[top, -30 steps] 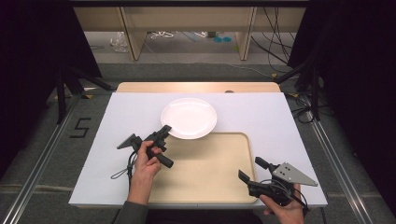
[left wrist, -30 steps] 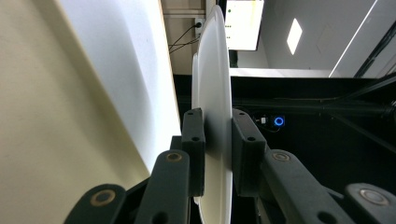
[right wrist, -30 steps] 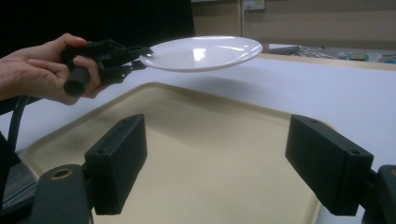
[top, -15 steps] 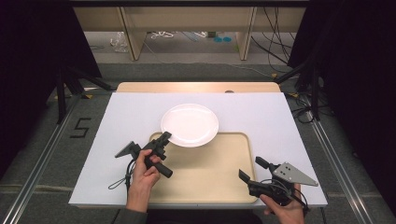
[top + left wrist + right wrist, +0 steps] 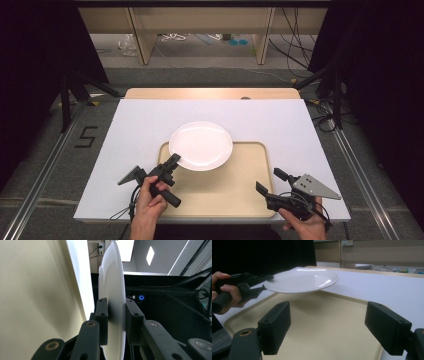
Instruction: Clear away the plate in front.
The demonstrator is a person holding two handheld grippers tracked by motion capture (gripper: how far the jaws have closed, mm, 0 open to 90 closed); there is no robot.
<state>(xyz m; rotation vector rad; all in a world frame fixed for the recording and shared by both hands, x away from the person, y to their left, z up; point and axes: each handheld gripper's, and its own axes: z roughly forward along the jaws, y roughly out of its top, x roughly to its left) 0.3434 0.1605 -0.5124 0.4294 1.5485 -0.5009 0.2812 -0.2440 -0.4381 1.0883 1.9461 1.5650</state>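
High view: the left gripper [image 5: 172, 161] grasps the white plate [image 5: 201, 145] by its near-left rim, over the tray's [image 5: 250, 200] far edge, seemingly not yet set down.

Left gripper view: jaws clenched on the rim.

Right gripper view: the right gripper [image 5: 337, 327] gapes empty, the plate airborne beyond its jaws.

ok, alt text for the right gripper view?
The left gripper, held in a hand, grips a white plate by its rim, level above a beige tray. The right gripper sits open in the foreground.
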